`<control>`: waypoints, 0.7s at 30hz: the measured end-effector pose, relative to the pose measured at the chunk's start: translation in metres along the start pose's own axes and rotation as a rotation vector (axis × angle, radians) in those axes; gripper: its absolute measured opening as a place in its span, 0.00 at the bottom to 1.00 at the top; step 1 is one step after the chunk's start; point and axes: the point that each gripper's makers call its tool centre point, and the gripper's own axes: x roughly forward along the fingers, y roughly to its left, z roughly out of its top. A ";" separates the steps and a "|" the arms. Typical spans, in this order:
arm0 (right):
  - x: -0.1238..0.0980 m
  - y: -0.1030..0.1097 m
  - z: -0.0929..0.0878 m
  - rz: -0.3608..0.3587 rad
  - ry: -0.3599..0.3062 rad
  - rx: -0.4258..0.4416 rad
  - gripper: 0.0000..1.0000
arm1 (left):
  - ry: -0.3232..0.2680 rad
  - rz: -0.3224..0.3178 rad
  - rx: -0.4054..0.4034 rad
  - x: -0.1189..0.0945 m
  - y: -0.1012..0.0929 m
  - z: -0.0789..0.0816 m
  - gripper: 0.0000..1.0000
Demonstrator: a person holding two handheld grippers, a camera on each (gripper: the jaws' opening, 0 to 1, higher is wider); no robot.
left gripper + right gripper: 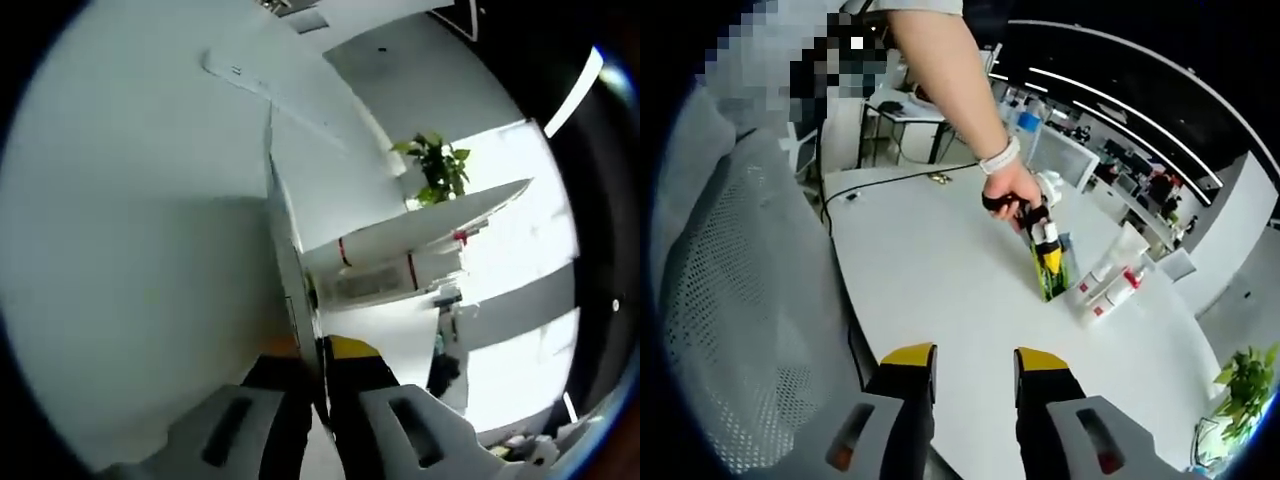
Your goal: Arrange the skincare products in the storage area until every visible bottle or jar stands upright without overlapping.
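Right gripper (pixel 973 372) jaws parted, holding nothing, above white table (pixel 930 270). Skincare tubes (pixel 1108 285) lie ahead, beyond its fingertips. Left gripper (pixel 322 375), held by hand (pixel 1012 190), nearly shut; grasp unclear.

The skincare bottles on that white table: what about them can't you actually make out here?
- Right gripper view: the bottles are too small; labels and count unreadable.
- Right gripper view: the left gripper covers whatever lies under it.
- Left gripper view: a white panel edge-on between the jaws hides the table.
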 end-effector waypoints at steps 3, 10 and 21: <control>0.000 0.001 0.000 0.003 0.002 -0.004 0.25 | -0.015 -0.016 -0.003 -0.001 -0.004 0.004 0.07; 0.001 0.005 0.001 0.016 0.005 -0.026 0.24 | 0.007 0.055 0.043 -0.006 0.008 0.004 0.12; 0.001 0.006 0.002 0.023 0.006 -0.034 0.24 | 0.142 0.227 0.297 -0.022 0.033 -0.002 0.18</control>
